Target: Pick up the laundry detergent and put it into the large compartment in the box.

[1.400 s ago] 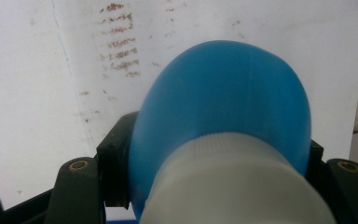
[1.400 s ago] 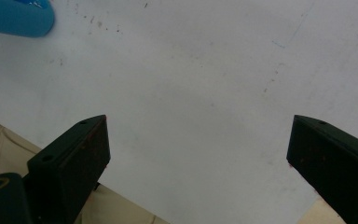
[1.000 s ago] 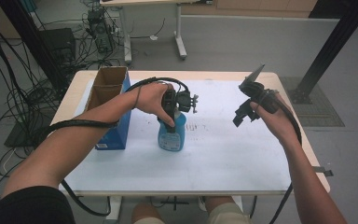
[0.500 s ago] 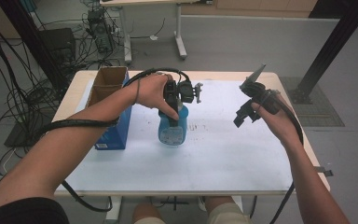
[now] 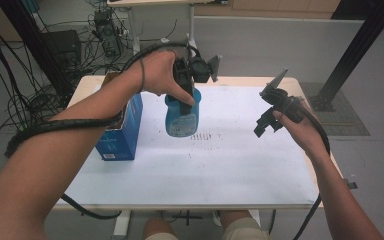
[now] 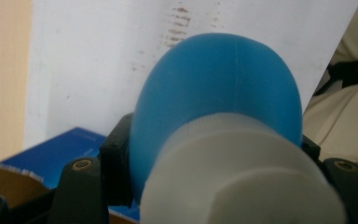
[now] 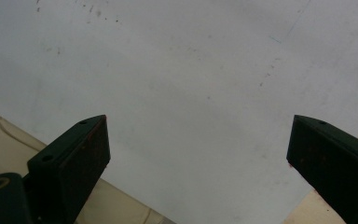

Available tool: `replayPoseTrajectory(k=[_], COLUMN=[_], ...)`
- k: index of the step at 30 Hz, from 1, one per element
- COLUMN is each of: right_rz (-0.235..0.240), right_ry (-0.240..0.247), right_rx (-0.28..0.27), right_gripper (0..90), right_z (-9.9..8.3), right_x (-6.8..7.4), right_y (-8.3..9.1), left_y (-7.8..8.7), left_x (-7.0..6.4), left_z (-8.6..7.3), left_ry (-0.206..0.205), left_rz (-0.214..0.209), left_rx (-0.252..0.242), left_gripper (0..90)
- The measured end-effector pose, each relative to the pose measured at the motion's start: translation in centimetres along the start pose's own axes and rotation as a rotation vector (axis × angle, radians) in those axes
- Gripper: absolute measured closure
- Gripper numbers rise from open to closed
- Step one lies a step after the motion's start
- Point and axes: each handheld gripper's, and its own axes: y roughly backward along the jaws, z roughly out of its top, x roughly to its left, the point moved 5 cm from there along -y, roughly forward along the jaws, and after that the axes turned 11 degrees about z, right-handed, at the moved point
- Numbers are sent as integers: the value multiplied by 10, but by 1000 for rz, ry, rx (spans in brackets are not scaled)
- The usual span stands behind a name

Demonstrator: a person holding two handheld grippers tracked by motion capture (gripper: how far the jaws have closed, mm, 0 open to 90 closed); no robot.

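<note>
Grip should be kept firm: rounded blue plastic bottle [image 5: 182, 116] is clamped by left gripper [image 5: 184, 95]; right gripper [image 5: 263, 125] is held wide open.

A white surface [image 5: 240, 170] with pale wooden edges stands on a grey floor [image 5: 260, 45]. Beyond its far left corner, black cables [image 5: 10, 75] tangle around dark equipment [image 5: 67, 47]. A second table's white legs [image 5: 192, 20] rise behind, and a black slanted post [image 5: 352, 55] meets the floor off the far right corner
</note>
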Motion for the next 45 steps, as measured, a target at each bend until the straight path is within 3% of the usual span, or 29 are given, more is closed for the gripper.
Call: replayPoseTrajectory(k=[4,12,17,22,26,28,29,35,42,45], right_rz=[4,-1,-8,-8,-9,-15,-17,-22,-24,-28], right_ry=[12,27,27,24,25,23,23,28,33,32], right_rx=[-8,-8,-7,-5,1,1,1,-5,-13,-11], right_gripper=[61,61,61,61,61,61,61,61,61,61], right_z=[-1,0,0,0,2,3,4,6,6,7], right_x=[1,4,6,6,7,8,10,14,18,19], right_y=[3,8,10,8,6,5,5,6,8,7], left_y=[23,63,77,85,90,91,92,95,96,96], left_x=[14,47,69,90,100,104,106,116,122,123], left_z=[-8,-29,-54,-79,-94,-102,-104,-128,-150,-156], left_ry=[107,331,515,657,748,817,828,979,1117,1155], left_rz=[17,73,87,98,119,128,133,128,137,138], left_rx=[-3,48,67,105,137,153,160,186,208,212], left_gripper=[373,373,373,374,373,374,373,373,374,374])
